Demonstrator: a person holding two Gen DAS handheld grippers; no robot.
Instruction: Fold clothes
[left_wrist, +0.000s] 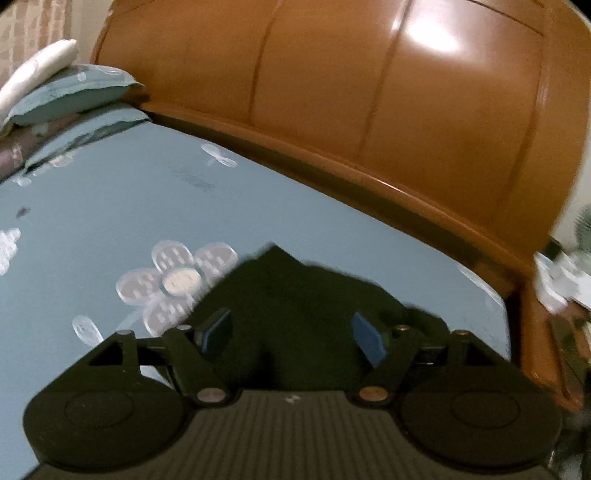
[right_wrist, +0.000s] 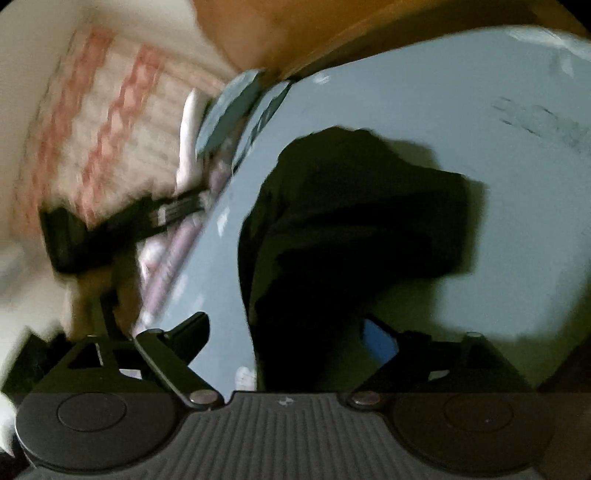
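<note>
Left wrist view: the dark garment (left_wrist: 295, 295) lies bunched low in the centre of the frame on the blue flowered bedsheet (left_wrist: 129, 206), and the left gripper (left_wrist: 291, 332) has its jaws spread wide over it, pads clear of the cloth as far as I can judge. In the right wrist view the same dark garment (right_wrist: 351, 221) fills the middle, and the right gripper (right_wrist: 295, 336) is spread too, cloth running down between its fingers (blur makes any contact hard to call). The risks: a jaw closing on several layers at once and dragging the whole heap, or pinching the bedsheet along with it. Upper right, the brown headboard (left_wrist: 406, 110) stands close, so a wide swing could knock it.
</note>
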